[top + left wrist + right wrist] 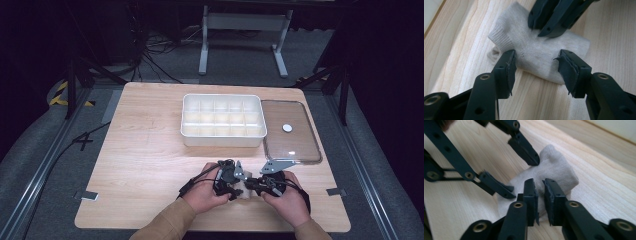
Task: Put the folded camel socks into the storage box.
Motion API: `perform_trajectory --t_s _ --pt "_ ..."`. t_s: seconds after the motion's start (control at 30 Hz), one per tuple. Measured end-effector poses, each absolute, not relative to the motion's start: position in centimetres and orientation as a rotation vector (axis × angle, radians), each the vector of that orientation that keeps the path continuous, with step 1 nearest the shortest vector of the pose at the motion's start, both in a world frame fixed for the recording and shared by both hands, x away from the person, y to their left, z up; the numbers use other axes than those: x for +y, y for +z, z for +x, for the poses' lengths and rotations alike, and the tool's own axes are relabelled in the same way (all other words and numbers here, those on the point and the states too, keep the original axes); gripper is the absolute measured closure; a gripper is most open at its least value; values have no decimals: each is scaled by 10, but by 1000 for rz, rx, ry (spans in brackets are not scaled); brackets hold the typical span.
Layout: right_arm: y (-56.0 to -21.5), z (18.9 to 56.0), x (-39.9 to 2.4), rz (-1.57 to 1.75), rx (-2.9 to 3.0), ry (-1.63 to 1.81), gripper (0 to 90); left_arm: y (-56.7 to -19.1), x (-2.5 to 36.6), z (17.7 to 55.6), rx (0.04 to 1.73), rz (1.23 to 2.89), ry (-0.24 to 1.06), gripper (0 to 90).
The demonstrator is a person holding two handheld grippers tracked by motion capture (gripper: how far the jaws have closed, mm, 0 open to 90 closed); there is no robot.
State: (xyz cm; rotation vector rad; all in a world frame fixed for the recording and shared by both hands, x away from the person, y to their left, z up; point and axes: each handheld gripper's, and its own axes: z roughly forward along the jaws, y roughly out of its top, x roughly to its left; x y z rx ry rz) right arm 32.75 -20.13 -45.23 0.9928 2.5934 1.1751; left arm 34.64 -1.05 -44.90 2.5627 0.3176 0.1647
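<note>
near the table's (150, 150) near edge a pale grey sock (541, 52) lies bunched between both tongs. left gripper (537, 66) stands wide apart astride it, gripping nothing; right gripper (539, 195) shows a narrow gap, pads just off the fabric. the high view adds a white divided box (222, 120) farther off.

A white compartmented plastic tray (222, 121) sat mid-table, a clear flat lid (295, 142) just right of it, a folded grey knitted sock (243, 192) nearer the person.
</note>
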Motion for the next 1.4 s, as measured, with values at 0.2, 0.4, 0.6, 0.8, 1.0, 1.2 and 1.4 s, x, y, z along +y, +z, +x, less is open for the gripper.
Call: perform_trajectory --t_s 0.2,0.4,0.6,0.8,1.0,1.2,1.4 --pt "-440 330 -207 1100 2480 1258 648 -448 -11 345 311 2578 173 481" --pt "-447 335 -206 1207 2454 1184 513 -448 -11 345 321 2579 165 481" --pt "-457 338 -204 1236 2483 1190 462 -449 -11 343 330 2576 167 480" --pt "-462 342 -204 1286 2500 1193 437 -449 -9 344 338 2574 168 478" --pt "-467 344 -201 1287 2545 1205 442 -451 -7 344 354 2572 161 468" --pt "-474 348 -202 1342 2573 1278 472 -450 -3 345 365 2579 157 446" --pt "-476 349 -203 1342 2584 1305 537 -449 0 345 356 2583 154 436"
